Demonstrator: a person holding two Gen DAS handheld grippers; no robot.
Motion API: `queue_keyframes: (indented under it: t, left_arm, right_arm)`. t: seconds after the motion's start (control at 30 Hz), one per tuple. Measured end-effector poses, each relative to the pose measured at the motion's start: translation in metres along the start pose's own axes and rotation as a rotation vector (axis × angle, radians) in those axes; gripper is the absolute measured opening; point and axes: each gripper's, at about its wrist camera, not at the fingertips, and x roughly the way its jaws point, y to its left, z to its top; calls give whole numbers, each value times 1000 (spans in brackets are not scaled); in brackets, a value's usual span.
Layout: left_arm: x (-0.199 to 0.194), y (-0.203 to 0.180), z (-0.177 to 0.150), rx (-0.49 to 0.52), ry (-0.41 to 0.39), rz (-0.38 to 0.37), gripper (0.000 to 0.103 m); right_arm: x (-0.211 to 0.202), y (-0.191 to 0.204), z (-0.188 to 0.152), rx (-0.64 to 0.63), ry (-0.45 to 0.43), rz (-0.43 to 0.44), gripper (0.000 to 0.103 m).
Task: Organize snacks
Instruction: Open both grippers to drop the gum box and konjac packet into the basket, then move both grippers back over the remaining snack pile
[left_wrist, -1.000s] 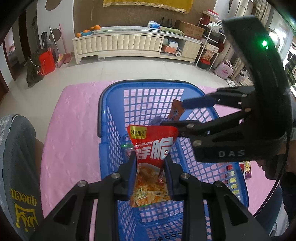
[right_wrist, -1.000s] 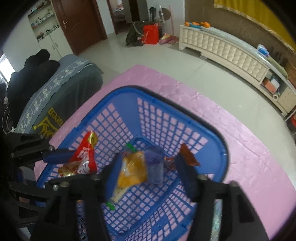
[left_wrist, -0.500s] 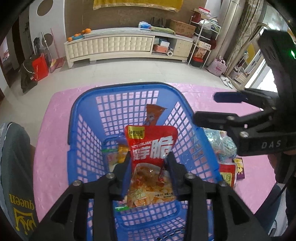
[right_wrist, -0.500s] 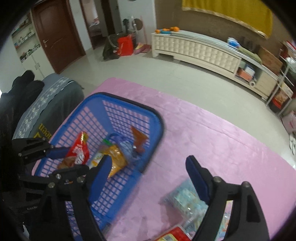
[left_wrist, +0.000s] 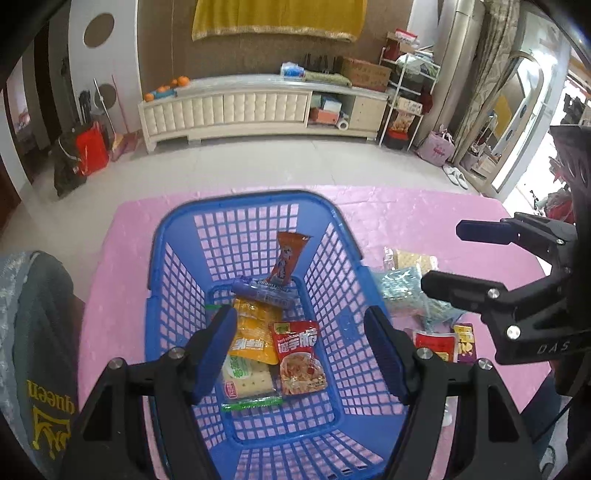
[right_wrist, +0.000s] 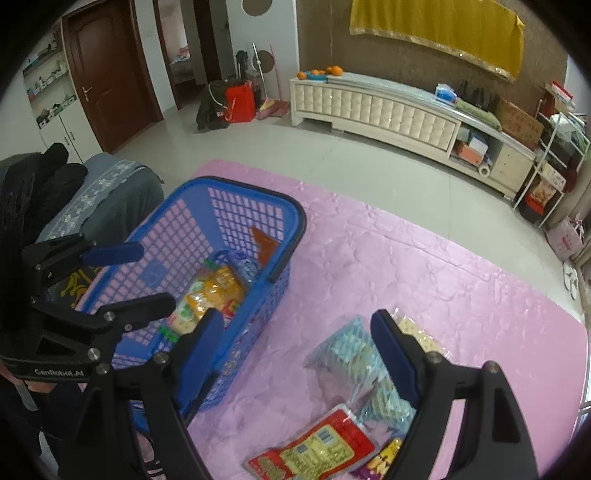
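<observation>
Left tool (left_wrist: 299, 343) hangs over the blue basket (left_wrist: 343, 229), its jaws just having been opening, and nothing sits between them now. Below it the red noodle packet (left_wrist: 299, 358) lies flat on the basket floor beside a yellow packet (left_wrist: 255, 332), a white cracker pack (left_wrist: 245, 380), a blue wrapped roll (left_wrist: 264, 290) and an orange sachet (left_wrist: 290, 251) leaning on the far wall. Right tool (right_wrist: 295, 343) is spread wide and empty above the pink mat (right_wrist: 406, 258), with the basket's near wall just beside its left finger. The right view alone shows a flat red-and-yellow pouch (right_wrist: 314, 446) and a pale blue bag (right_wrist: 351, 354) under that tool; the left view alone shows the basket's contents plainly. Readable: "DAS" on the right tool's body, "GenRobot.AI" on the left one, "queen" on a grey cloth (left_wrist: 44, 369) at the mat's edge.
</observation>
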Motion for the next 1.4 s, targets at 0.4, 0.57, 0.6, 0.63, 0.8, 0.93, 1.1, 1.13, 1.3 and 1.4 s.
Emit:
queue_keyframes:
  t: [0.4,0.57,0.6,0.63,0.8,0.93,1.1,1.13,1.3,1.4]
  left_arm:
    - [-68,-45,-38,28,-129,-8,78]
    - [-77,-69,-63,53,-115,-28,79]
    - [-78,-74,-68,61,-111,-34,79]
    - [-79,-81,-74,73,-114,-33,79]
    - [-74,-105,-98,91,-100,-59,79]
    - [-64,-123,-117,113,-88,-81,79]
    - [-50,-144,-137,146,-65,-99,79]
    - [-47,-148,-140,149,-59,-110,79]
    - [-28,-164,-151,155,-17,-138,79]
    - [-15,-172,-153,186,14,-134,79]
  right_arm:
    - [-72,14,-45,27,-69,-22,85]
    - [-94,13,-75,63,-81,-34,85]
    - [-98,11,-83,74,-82,-36,85]
    - [-101,10,-89,81,-85,-36,85]
    - [-107,-2,-128,143,-82,-43,85]
    - [-110,-11,-158,180,-83,-49,85]
    - [-110,-24,-191,232,-95,-66,85]
    - [-110,-25,-196,233,-90,-72,85]
    - [-104,-34,-222,260,-67,-82,85]
    - [-97,-42,-231,274,-49,-87,85]
